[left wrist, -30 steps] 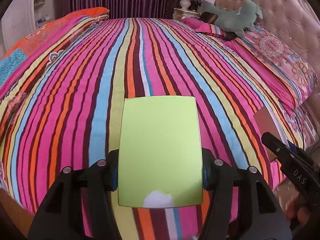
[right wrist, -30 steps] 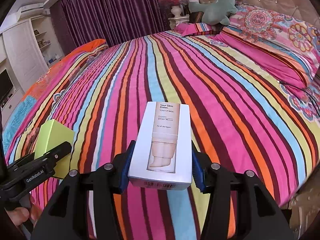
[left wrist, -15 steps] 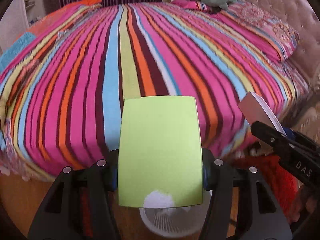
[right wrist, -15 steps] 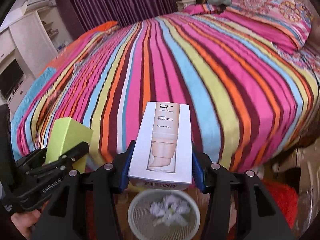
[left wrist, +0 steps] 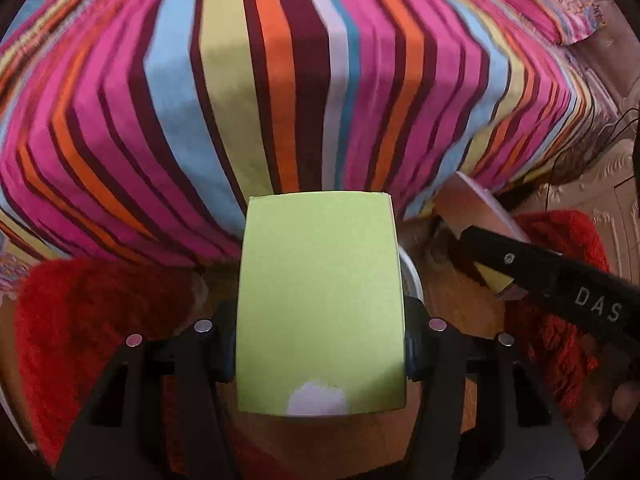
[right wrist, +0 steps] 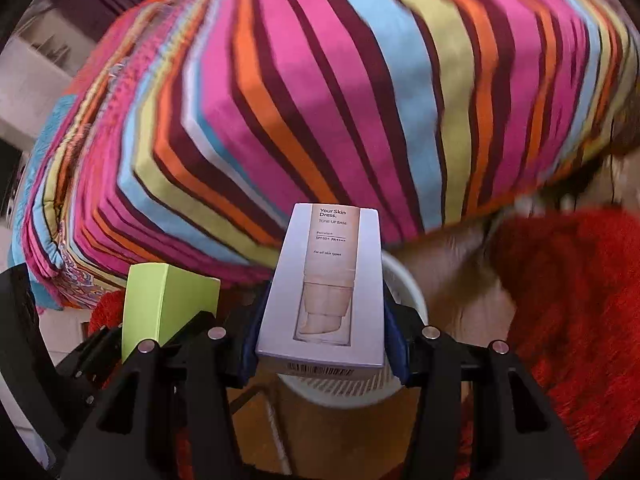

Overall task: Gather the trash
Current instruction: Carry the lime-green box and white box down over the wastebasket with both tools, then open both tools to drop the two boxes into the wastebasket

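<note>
My left gripper is shut on a lime-green box, which also shows at the left of the right wrist view. My right gripper is shut on a white skin-cream box printed "Your Skin Dress". That box shows edge-on at the right of the left wrist view. A white mesh trash bin stands on the floor just below and behind the white box; only a sliver of its rim shows beside the green box in the left wrist view.
The striped bedspread hangs over the bed's edge straight ahead. A red shaggy rug lies on the wooden floor around the bin. The two grippers are close side by side.
Both grippers have drawn back from over the bed and tilted down toward the floor, each still holding its box. The bin now sits under the white box.
</note>
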Action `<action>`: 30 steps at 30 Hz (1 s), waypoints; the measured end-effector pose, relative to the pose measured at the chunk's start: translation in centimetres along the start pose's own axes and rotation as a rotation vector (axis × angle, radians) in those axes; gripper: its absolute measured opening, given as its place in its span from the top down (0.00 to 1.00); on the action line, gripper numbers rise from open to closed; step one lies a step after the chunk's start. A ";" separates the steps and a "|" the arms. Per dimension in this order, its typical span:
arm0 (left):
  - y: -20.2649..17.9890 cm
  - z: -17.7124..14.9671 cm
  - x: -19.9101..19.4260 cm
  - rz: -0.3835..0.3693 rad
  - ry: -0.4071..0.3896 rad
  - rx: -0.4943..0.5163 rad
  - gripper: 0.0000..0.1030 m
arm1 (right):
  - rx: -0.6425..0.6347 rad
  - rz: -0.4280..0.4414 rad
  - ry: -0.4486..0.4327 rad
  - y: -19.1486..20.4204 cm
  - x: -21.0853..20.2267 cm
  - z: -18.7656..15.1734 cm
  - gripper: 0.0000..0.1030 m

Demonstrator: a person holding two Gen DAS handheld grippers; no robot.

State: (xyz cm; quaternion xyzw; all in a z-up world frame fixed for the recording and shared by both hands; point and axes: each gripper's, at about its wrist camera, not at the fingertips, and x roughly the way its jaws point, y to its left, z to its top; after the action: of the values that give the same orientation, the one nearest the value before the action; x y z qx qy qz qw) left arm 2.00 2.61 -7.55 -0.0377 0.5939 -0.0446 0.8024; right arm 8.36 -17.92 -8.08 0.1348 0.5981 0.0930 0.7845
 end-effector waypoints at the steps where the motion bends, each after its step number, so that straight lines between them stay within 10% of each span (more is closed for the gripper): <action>1: 0.0 -0.1 0.8 -0.003 0.039 -0.001 0.45 | 0.019 -0.001 0.029 -0.3 0.6 -0.1 0.53; 14: -0.5 -1.0 8.5 -0.028 0.341 -0.022 0.45 | 0.135 -0.018 0.304 -2.2 8.1 -1.5 0.53; 30: 0.1 -1.5 13.7 0.012 0.517 -0.086 0.43 | 0.119 -0.099 0.468 -2.9 13.7 -2.1 0.53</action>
State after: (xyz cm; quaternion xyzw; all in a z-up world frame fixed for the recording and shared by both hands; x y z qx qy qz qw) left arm 4.54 1.07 -21.00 -0.0557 0.7808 -0.0228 0.6219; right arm 9.97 -16.24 -22.05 0.1262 0.7738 0.0476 0.6189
